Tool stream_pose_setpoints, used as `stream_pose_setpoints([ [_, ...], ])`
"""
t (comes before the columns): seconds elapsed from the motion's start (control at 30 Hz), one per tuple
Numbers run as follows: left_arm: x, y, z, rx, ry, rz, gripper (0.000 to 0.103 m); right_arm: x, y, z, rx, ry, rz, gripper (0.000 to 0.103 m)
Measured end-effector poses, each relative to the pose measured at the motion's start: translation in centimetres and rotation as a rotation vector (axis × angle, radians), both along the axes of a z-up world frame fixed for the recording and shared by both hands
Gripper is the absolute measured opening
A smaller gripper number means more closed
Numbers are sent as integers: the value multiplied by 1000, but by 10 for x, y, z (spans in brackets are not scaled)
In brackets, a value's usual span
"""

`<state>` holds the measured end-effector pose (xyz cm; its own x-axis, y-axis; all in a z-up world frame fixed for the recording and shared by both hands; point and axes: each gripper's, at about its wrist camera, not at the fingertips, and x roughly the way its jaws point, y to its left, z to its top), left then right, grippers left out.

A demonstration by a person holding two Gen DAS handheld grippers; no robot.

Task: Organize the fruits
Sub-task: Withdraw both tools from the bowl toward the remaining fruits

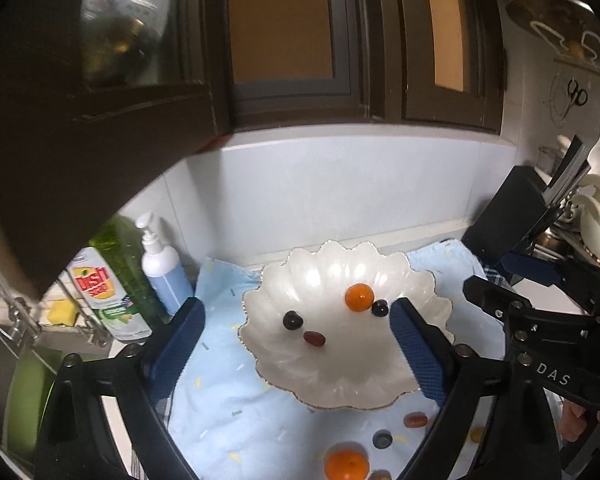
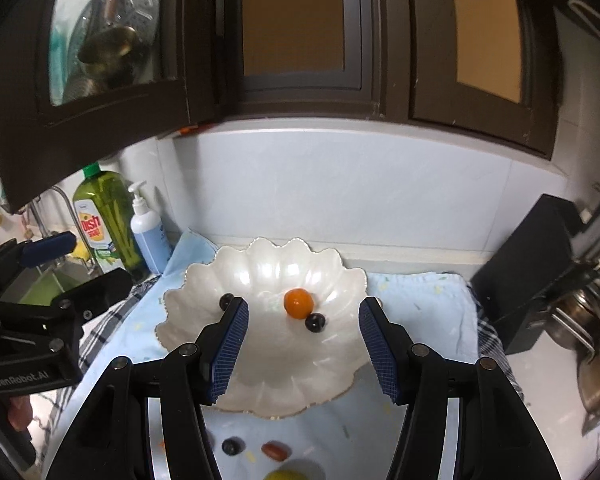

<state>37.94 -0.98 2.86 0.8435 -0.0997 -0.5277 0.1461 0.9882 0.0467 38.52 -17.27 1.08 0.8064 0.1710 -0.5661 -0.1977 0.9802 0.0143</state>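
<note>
A white scalloped bowl (image 1: pixel 340 376) sits on a light blue towel (image 1: pixel 236 412). In it lie a small orange fruit (image 1: pixel 359 297), two dark berries (image 1: pixel 292 320) (image 1: pixel 379 308) and a red grape (image 1: pixel 314 339). On the towel in front lie an orange (image 1: pixel 347 462), a dark berry (image 1: pixel 382 439) and a red grape (image 1: pixel 415 420). My left gripper (image 1: pixel 296 344) is open and empty above the bowl. My right gripper (image 2: pixel 303 344) is open and empty over the bowl (image 2: pixel 268 384), where the orange fruit (image 2: pixel 298 302) and a berry (image 2: pixel 315 323) show. A berry (image 2: pixel 233 446) and grape (image 2: pixel 275 450) lie on the towel.
A green dish soap bottle (image 1: pixel 112 284) and a blue pump bottle (image 1: pixel 164 268) stand at the left by the sink. A black knife block (image 1: pixel 512 216) stands at the right, with pots (image 2: pixel 592 332) beyond it. Dark cabinets (image 2: pixel 300 40) hang above the tiled wall.
</note>
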Motion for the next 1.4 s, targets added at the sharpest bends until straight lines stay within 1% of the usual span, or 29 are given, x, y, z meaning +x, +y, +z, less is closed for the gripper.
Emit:
stream_pose_setpoints([
  [0.2,-35,-2,8,5,-46,10,100,-37,-2,7,-27,-47,2,59],
  [0.37,-64,-8,9,26,-81,17,103,-65,-7,9,-27,-74,-6,59],
  [0.6,-93,-15,-1,62,-99,22,103,-90,-14,-5,-36,-56,-5,59],
  [0.8,-113,-20,-18,53,-78,24,103,-107,-21,-20,-13,-28,3,59],
  [0.9,-119,-22,-28,53,-67,24,103,-114,-24,-28,-24,-22,-2,59],
  [1.03,-121,-26,-44,53,-25,20,103,-121,-27,-39,-50,-21,-11,59],
  [1.17,-123,-27,-62,31,18,34,103,-126,-29,-50,-62,-12,-12,59],
  [1.3,-125,-29,-79,28,56,38,103,-130,-29,-60,-90,-18,-10,59],
  [1.4,-125,-31,-91,28,84,35,102,-131,-30,-71,-90,1,-3,59],
])
